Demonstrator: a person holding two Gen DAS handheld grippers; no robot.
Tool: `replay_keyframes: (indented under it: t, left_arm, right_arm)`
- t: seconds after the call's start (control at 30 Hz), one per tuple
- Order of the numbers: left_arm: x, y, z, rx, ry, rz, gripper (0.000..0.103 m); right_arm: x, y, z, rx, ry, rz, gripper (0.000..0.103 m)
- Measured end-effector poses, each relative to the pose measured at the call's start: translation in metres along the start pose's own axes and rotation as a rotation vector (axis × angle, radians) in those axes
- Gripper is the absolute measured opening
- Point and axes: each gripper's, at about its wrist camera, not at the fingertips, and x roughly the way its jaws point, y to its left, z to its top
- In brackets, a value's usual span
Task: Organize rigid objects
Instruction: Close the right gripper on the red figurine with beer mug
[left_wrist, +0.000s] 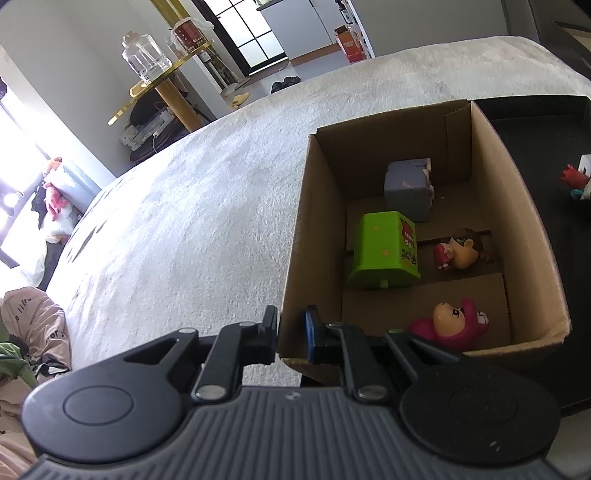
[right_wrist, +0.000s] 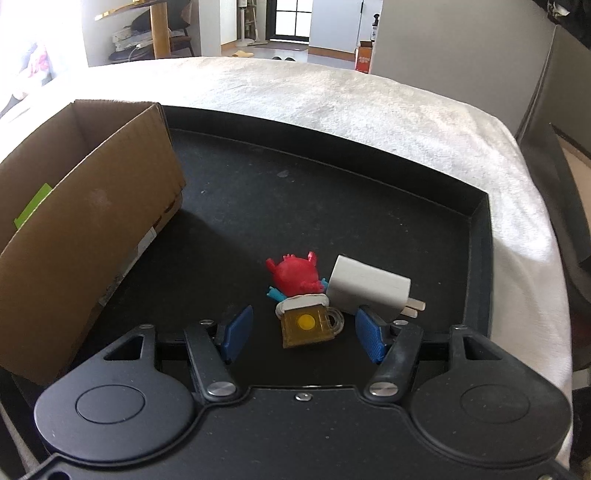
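Observation:
My left gripper (left_wrist: 291, 334) is shut on the near left wall of an open cardboard box (left_wrist: 373, 147). Inside the box lie a lilac cube toy (left_wrist: 406, 192), a green block toy (left_wrist: 384, 251), a brown-haired figurine (left_wrist: 461, 249) and a pink figurine (left_wrist: 454, 323). In the right wrist view my right gripper (right_wrist: 303, 334) hangs open low over a black tray (right_wrist: 332, 206). A small amber beer-mug toy (right_wrist: 308, 326) lies between its blue pads (right_wrist: 236, 330), and neither pad touches it. Just beyond the mug are a red and blue toy (right_wrist: 295, 275) and a white charger plug (right_wrist: 365, 286).
The box (right_wrist: 96, 206) stands at the tray's left end, its brown side wall close to my right gripper's left finger. The tray (left_wrist: 535, 122) rests on a white fuzzy blanket (right_wrist: 351, 96). Clothes (left_wrist: 33, 325) lie off the left edge; a gold shelf with glass jars (left_wrist: 144, 55) stands behind.

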Motion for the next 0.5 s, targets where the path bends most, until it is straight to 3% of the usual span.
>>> replay_keyframes:
  t: [0.43,0.5]
  left_arm:
    - [0.0001,-0.0042,0.0003,0.021,-0.005,0.019,0.014]
    - [0.0002,-0.0037,0.0001,0.02,-0.005,0.018,0.014]
  right_arm:
    - [0.006,-0.005,0.0033,-0.022,-0.027,0.055,0.06]
    - [0.0067,-0.0054,0.0041,-0.037,-0.027,0.062,0.057]
